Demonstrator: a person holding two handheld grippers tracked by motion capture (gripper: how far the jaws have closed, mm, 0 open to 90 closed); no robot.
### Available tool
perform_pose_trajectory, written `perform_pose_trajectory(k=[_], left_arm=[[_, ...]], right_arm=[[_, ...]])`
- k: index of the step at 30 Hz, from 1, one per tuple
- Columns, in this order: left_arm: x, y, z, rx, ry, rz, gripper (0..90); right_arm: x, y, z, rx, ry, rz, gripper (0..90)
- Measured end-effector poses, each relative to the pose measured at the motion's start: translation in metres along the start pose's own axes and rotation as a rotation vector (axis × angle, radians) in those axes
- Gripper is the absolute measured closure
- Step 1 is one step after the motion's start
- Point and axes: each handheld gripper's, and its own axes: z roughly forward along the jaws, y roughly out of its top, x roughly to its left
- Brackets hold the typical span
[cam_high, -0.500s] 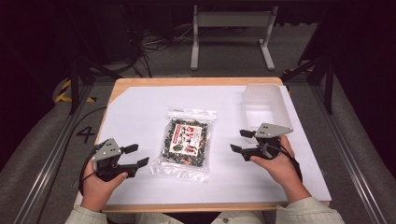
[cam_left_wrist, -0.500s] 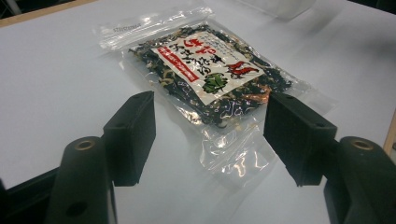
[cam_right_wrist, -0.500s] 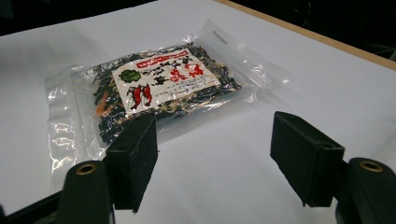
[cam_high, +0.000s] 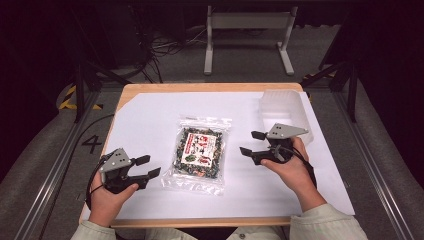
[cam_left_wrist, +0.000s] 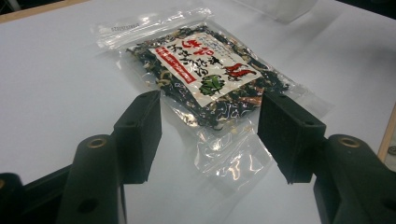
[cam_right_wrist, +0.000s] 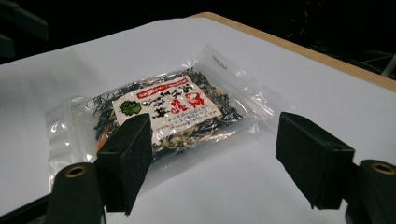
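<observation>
The clear packet of dried greens (cam_high: 198, 153) lies flat mid-tabletop (cam_high: 150, 107) on the white sheet. The left hand-held gripper (cam_high: 148, 166) sits just beside its near-left corner, jaws apart, nothing clamped. The right hand-held gripper (cam_high: 252, 143) waits near its right edge, jaws spread and empty.

A clear, rectangular plastic bag of dark dried greens (cam_high: 199, 152), (cam_left_wrist: 205, 77), (cam_right_wrist: 163, 114), fronted by 1 white label printed in red and green, is laid flat and sealed on the white sheet, its label turned up, near the table's middle.
</observation>
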Motion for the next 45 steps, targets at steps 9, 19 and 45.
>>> perform_pose_trajectory(k=[9, 19, 45], left_arm=[[0.004, -0.001, 0.001, 0.028, 0.033, 0.012, 35.6], [0.009, -0.004, 0.000, 0.033, 0.037, 0.004, 34.3], [-0.002, -0.017, 0.009, 0.079, -0.013, 0.027, 34.6]], right_arm=[[-0.008, 0.025, 0.023, 0.050, -0.031, 0.027, 25.5], [-0.017, 0.044, 0.047, 0.069, -0.049, 0.012, 22.8], [-0.048, 0.032, 0.115, 0.141, -0.143, 0.075, 22.7]])
